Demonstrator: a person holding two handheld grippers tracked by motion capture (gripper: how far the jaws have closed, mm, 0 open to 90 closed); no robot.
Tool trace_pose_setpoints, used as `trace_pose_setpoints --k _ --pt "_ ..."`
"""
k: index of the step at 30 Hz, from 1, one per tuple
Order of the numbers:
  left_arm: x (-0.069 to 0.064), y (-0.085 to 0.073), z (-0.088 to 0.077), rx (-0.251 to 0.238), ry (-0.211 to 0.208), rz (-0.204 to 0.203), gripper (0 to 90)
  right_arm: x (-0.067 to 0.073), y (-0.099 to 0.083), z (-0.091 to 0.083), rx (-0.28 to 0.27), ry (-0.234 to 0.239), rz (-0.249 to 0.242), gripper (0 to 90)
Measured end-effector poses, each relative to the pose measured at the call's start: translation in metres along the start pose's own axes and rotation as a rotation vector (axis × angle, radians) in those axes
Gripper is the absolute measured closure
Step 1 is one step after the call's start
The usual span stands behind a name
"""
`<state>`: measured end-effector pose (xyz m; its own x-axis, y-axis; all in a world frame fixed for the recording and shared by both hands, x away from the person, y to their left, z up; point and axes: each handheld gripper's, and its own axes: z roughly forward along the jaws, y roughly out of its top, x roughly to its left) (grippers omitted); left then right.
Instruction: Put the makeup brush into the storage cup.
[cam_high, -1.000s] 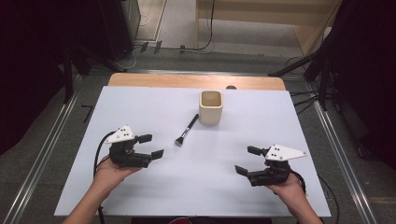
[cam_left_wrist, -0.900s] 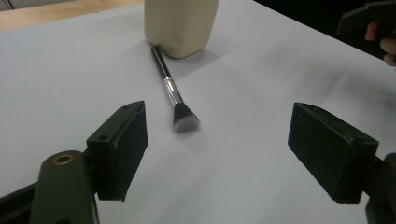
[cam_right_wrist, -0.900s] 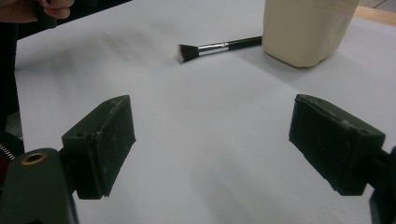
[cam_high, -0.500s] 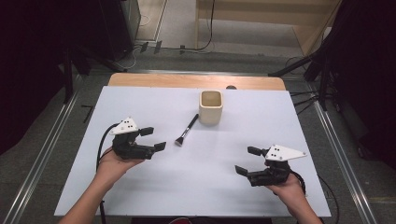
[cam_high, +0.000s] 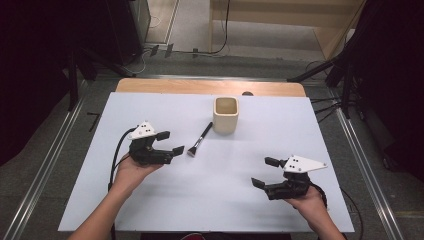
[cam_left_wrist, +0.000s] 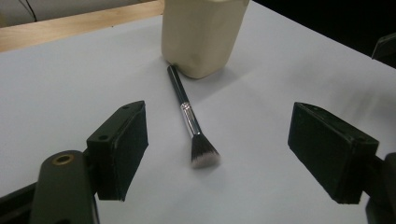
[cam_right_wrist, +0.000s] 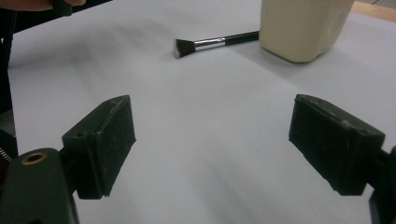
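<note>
A makeup brush (cam_high: 199, 139) with a black handle and silver ferrule lies flat on the white table sheet (cam_high: 150, 200), its bristles toward me and its handle end beside a cream square cup (cam_high: 225, 114). My left gripper (cam_high: 170, 142) is open just left of the bristles; in the left gripper view the brush (cam_left_wrist: 191, 123) lies ahead between the jaws with the cup (cam_left_wrist: 201, 32) behind. My right gripper (cam_high: 265, 171) is open with nothing between its jaws, near the front right. In the right gripper view the brush (cam_right_wrist: 215, 43) and the cup (cam_right_wrist: 301, 28) lie far ahead.
A wooden strip (cam_high: 210, 87) runs along the table's far edge. Metal rails (cam_high: 365, 170) flank both sides of the table. Cables (cam_high: 116, 160) trail from the grippers toward me.
My left gripper has moved forward and right, closing in on the brush's bristle end. The right gripper, brush and cup have stayed put.
</note>
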<state>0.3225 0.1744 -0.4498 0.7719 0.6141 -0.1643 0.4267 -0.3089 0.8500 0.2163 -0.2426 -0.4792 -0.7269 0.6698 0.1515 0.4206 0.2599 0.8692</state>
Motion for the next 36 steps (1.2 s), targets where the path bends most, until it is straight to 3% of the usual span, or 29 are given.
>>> trace_pose_setpoints --k 6,12,18,23,26,31,33,34,35,36 --pt "0.0 0.002 0.004 -0.007 -0.008 0.003 17.5 0.0 0.0 -0.001 -0.004 0.002 0.006 15.2" --pt "-0.004 0.005 0.013 0.017 -0.017 0.012 14.6 0.0 0.0 -0.001 -0.005 0.003 0.009 15.2" --pt "-0.003 0.007 0.019 -0.024 -0.034 0.002 14.3 0.0 0.0 -0.001 -0.005 0.003 0.008 15.2" --pt "-0.003 0.009 0.022 -0.045 -0.002 0.028 14.0 0.0 0.0 -0.001 -0.007 0.004 0.013 15.2" --pt "-0.003 0.01 0.026 -0.033 0.0 0.016 14.1 0.0 0.0 -0.001 -0.007 0.005 0.011 15.2" --pt "-0.004 0.009 0.033 -0.025 0.01 0.036 14.0 -0.001 0.0 -0.001 -0.008 0.006 0.011 15.2" --pt "-0.006 0.012 0.036 -0.004 -0.011 0.05 14.0 -0.001 0.001 -0.001 -0.01 0.008 0.012 15.2" --pt "-0.006 0.012 0.038 0.007 -0.014 0.055 14.0 0.0 0.001 -0.001 -0.007 0.008 0.012 15.2" --pt "-0.009 0.015 0.042 0.028 -0.009 0.087 14.0 -0.001 0.001 -0.001 -0.007 0.008 0.012 15.2" --pt "-0.009 0.015 0.042 0.028 -0.009 0.087 13.9 -0.001 0.001 -0.001 -0.007 0.008 0.012 15.2"
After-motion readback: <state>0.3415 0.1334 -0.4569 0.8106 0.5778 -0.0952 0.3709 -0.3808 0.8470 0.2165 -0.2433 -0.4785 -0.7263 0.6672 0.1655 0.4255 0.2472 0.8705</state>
